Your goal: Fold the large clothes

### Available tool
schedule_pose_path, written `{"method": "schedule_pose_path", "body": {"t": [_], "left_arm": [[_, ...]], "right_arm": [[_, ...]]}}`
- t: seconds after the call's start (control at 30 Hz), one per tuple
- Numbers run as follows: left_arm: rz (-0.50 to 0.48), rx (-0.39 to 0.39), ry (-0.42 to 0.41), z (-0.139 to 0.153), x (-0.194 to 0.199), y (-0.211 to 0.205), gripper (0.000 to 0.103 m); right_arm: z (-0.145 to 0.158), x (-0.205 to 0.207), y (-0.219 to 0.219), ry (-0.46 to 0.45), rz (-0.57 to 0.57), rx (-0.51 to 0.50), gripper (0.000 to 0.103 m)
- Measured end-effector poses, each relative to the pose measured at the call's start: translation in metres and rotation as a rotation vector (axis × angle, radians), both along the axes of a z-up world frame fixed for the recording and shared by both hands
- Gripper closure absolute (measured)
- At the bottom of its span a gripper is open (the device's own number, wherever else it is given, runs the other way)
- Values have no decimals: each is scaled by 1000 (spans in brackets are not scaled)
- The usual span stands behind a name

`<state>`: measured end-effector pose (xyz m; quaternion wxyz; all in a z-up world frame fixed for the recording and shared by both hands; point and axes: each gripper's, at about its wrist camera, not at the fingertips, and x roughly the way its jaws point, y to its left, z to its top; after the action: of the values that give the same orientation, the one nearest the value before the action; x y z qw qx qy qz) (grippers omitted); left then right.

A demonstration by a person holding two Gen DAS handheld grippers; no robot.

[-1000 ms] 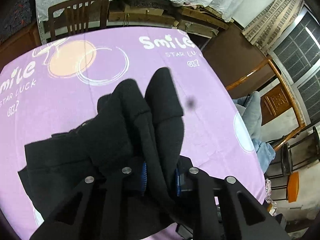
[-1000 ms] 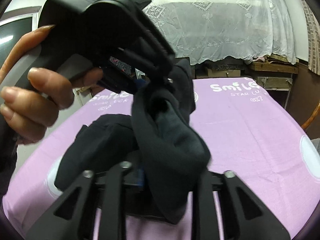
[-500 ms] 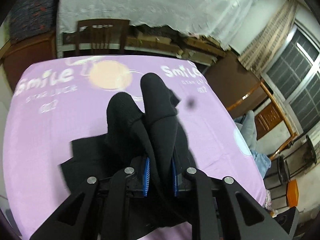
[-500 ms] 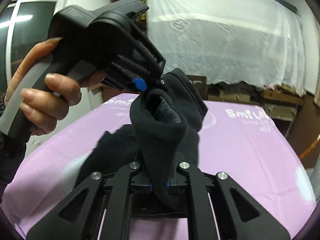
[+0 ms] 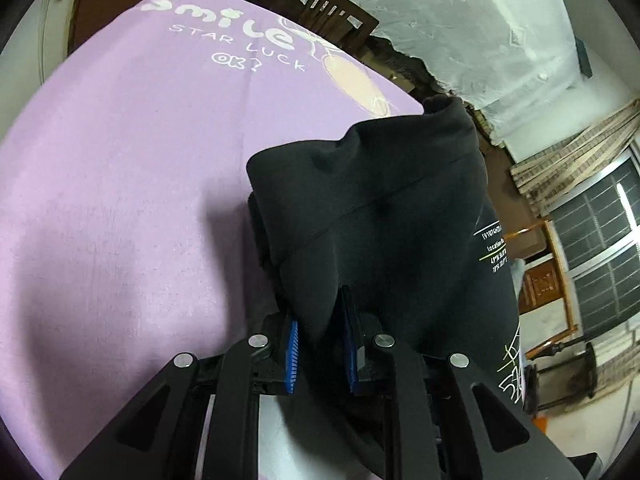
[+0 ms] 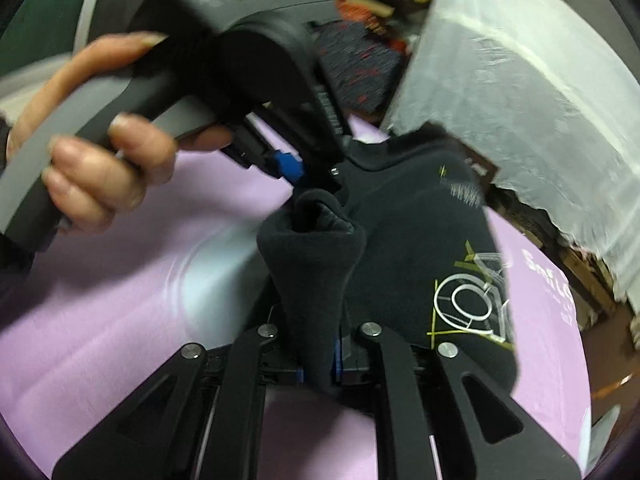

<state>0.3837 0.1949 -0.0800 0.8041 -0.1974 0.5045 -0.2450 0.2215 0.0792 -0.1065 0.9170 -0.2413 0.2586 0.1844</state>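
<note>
A black sweatshirt (image 5: 392, 216) is held above the lilac-covered surface (image 5: 120, 184), gripped from both sides. In the left wrist view, a fold of the fabric is clamped between the blue pads of the left tool (image 5: 320, 354), whose jaws stand narrow on the cloth; white printed lettering is seen on the garment's right edge. A wooden chair (image 5: 324, 4) stands behind the surface. In the right wrist view, the right tool (image 6: 318, 360) is closed tightly on a bunched cuff of the sweatshirt (image 6: 400, 248), having just been closing upon it. The left tool (image 6: 294, 170) is seen there too, held by a hand (image 6: 96, 148).
</note>
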Motion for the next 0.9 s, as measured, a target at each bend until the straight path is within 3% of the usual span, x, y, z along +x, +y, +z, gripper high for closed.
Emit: {"method": "schedule_pose_path", "body": {"t": [0.1,0.2,0.27,0.37,0.43,0.5,0.67,0.8,0.9], "left_arm": [[-3,29,-19,2,-1,-4,78],[27,96,-44,2,-2,-5,55],[44,107,-47,1,-3,-4,47],[48,82,-44,0,-4,1,42],[53,92,-55,2,-6,2,40],[59,104,-69,5,-7,3,40],[123,147,-144,26,-21,14,41],[233,215,-281,59,-43,21,42],[205,159,-364,86,-58,7,42]], "right_arm": [[-6,5,9,17,4,-38,94],[-8,12,2,37,-6,-21,93],[-8,12,2,38,-6,-30,90],[-3,10,6,49,26,-38,69],[-2,1,9,53,72,-48,47],[-1,-15,11,36,110,-55,43],[22,-44,-9,-11,139,27,39],[58,-43,-50,0,129,198,40],[88,-25,-91,4,100,341,57]]}}
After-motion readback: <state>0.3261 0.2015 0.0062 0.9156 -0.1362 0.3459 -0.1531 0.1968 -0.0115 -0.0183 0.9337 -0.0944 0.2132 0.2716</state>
